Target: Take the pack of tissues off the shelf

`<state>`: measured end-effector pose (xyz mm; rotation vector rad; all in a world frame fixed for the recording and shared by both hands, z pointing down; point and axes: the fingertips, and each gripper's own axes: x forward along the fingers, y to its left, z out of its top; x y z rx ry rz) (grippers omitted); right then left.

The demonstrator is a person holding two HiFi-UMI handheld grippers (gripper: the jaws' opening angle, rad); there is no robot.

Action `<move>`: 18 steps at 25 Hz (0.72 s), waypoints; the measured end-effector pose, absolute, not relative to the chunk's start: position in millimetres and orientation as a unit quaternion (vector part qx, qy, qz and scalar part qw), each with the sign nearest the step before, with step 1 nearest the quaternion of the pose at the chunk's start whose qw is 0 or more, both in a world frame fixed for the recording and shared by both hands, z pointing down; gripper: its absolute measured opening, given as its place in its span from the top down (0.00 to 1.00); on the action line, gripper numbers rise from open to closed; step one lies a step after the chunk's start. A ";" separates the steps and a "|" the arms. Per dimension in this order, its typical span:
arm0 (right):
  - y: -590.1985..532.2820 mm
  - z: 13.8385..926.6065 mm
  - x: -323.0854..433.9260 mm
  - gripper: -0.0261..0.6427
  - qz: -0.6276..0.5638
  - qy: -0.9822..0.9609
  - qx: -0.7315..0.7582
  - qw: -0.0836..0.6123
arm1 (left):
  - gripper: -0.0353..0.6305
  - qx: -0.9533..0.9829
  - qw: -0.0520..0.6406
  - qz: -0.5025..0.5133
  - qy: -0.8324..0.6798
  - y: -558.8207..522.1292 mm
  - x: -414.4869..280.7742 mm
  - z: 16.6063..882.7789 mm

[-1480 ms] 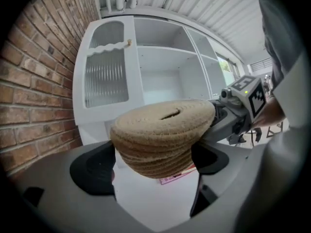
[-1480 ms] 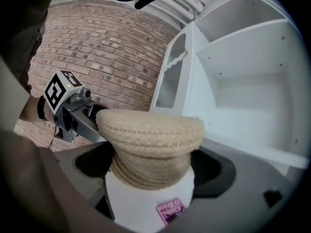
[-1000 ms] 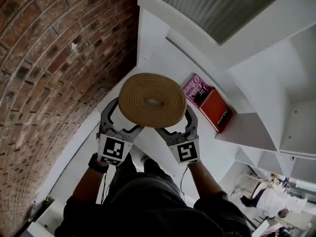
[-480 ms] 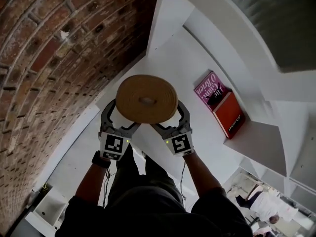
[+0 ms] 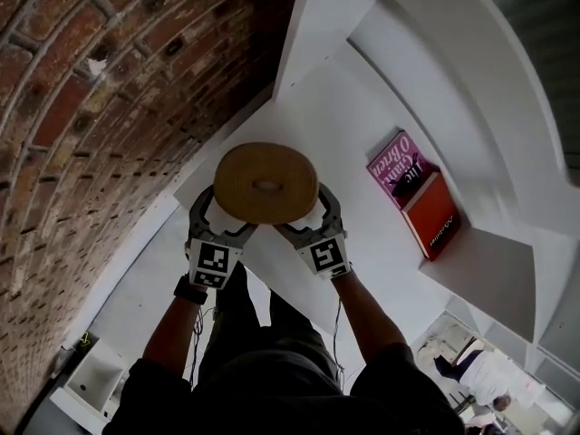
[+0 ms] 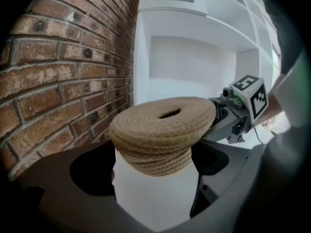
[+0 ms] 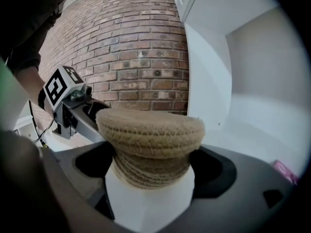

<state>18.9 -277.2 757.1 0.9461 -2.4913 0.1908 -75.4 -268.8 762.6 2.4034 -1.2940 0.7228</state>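
Observation:
A round woven rope tissue holder (image 5: 265, 184) with a hole in its lid is held up in front of the white shelf unit (image 5: 362, 98). My left gripper (image 5: 216, 223) clasps its lower body from the left, and my right gripper (image 5: 311, 219) clasps it from the right. In the left gripper view the holder (image 6: 163, 130) sits between the wide jaws of the left gripper (image 6: 153, 171). The right gripper view shows the holder (image 7: 150, 137) between the jaws of the right gripper (image 7: 150, 181). The tissues themselves are hidden inside.
A brick wall (image 5: 91, 107) runs along the left. A pink book (image 5: 399, 169) and a red book (image 5: 433, 220) lie on a shelf board to the right. A person (image 5: 480, 374) stands far off at the bottom right.
Both grippers keep their hold on the woven holder, which now looks slightly smaller and more central in the head view. The view has swung, so the books sit further right.

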 end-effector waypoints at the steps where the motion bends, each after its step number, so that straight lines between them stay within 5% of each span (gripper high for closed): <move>1: -277.6 761.6 18.2 0.20 0.070 -0.907 0.342 0.235 | 0.21 0.839 0.160 0.256 -0.452 -268.4 -76.2 766.8; 18: -275.5 808.8 24.3 0.20 0.053 -0.900 0.326 0.284 | 0.21 0.838 0.135 0.289 -0.443 -252.9 -72.0 803.4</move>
